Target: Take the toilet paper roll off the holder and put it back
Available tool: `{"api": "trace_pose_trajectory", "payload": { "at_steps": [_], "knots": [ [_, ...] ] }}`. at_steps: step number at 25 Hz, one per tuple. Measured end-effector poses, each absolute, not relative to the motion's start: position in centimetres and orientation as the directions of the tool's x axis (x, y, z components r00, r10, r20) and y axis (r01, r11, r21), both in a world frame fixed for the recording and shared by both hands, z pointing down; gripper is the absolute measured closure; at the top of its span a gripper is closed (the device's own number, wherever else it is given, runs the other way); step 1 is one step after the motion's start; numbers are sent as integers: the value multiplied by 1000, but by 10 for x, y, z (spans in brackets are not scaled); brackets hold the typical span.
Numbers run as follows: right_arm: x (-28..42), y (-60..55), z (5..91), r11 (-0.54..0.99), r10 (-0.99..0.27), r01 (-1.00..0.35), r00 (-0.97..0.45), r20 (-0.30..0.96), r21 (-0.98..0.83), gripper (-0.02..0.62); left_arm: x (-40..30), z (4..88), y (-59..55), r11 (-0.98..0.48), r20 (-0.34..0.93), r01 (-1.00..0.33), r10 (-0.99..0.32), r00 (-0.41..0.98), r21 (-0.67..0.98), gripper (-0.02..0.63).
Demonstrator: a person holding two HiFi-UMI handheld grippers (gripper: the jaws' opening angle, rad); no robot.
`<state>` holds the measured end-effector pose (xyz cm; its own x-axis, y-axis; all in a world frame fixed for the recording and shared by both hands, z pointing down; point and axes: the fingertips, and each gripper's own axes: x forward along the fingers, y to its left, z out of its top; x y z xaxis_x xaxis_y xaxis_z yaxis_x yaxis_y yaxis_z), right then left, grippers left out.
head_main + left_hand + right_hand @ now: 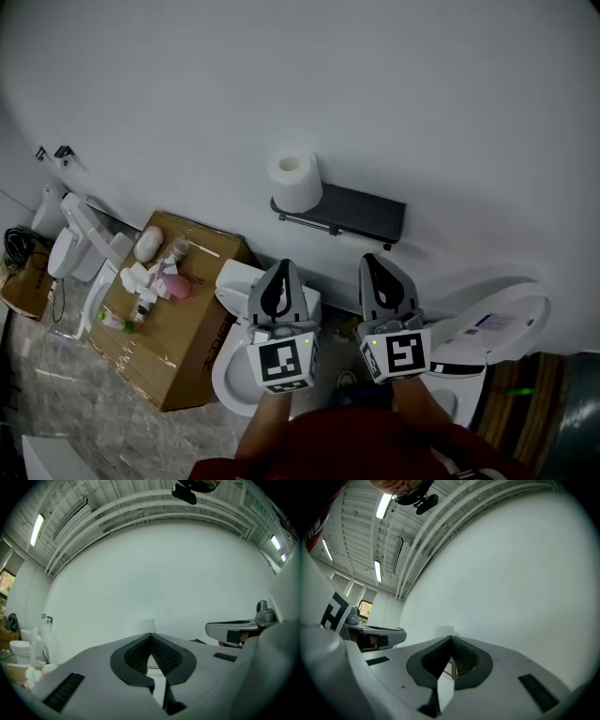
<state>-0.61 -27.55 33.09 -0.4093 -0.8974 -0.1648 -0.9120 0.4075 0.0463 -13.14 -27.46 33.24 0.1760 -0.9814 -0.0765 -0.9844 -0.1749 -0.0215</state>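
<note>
A white toilet paper roll (294, 180) sits on the left end of a dark wall-mounted holder (349, 213) on the white wall. My left gripper (280, 268) is below it and a little apart, shut with nothing between its tips. To its right my right gripper (378, 263) is also shut and empty, under the holder's shelf. In the left gripper view the jaws (151, 634) meet, with the roll (148, 624) faint just beyond. In the right gripper view the jaws (451, 638) meet too, and the roll (444, 631) shows pale behind them.
A cardboard box (173, 314) with toiletries on top stands at lower left. White toilets (234, 366) sit under the grippers, one at right with its lid (497, 323) up. More white fixtures (80, 248) line the far left.
</note>
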Motion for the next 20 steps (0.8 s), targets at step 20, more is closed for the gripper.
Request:
{"api": "trace_pose_trajectory", "payload": {
  "at_steps": [20],
  "knots": [
    [-11,-359,341,420,-899,-908,-418,-134,18,578,-131,341,-360,-162,-83,-986,-983,165,-43,591]
  ]
}}
